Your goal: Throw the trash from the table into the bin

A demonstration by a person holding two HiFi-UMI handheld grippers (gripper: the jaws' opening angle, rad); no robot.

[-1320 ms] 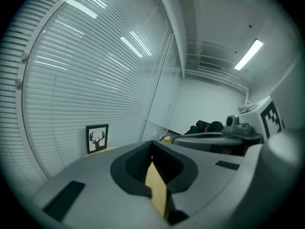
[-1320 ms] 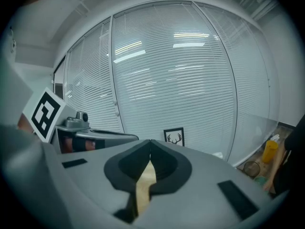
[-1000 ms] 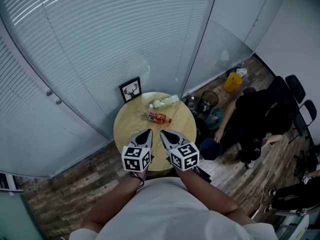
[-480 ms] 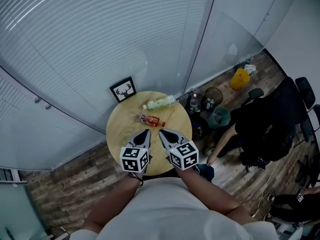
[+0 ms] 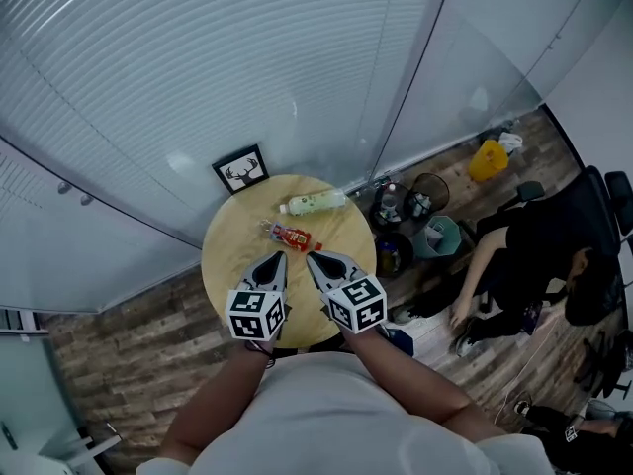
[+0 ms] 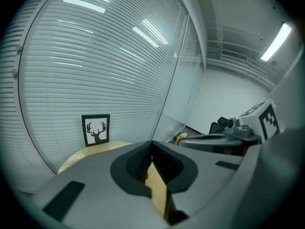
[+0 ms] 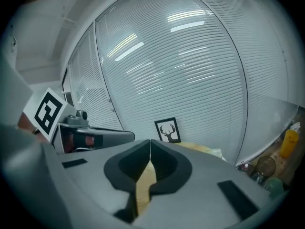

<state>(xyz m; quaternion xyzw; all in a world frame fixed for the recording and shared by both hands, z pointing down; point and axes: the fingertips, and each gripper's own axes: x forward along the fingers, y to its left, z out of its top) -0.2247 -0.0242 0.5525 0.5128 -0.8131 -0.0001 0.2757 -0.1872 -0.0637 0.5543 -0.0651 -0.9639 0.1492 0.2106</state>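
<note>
A round wooden table [image 5: 229, 260] holds a pale plastic bottle [image 5: 315, 203] lying on its side at the far edge. A red snack wrapper [image 5: 290, 236] lies near the middle. My left gripper [image 5: 278, 257] and right gripper [image 5: 311, 257] hover side by side over the table's near half, just short of the wrapper. Both are shut with nothing held. In the left gripper view the left gripper [image 6: 152, 144] has its tips touching. The right gripper [image 7: 150, 142] looks the same in its own view.
A framed deer picture [image 5: 242, 169] leans on the blinds behind the table. Right of the table stand wire bins [image 5: 426, 191], a teal bin [image 5: 440, 236] and a dark bin [image 5: 389, 253]. A yellow container [image 5: 488, 159] is farther off. A person in black [image 5: 539, 255] sits at right.
Both grippers have moved forward and a little lower over the table, still shut. The person at right has shifted and now reaches down toward the floor.
</note>
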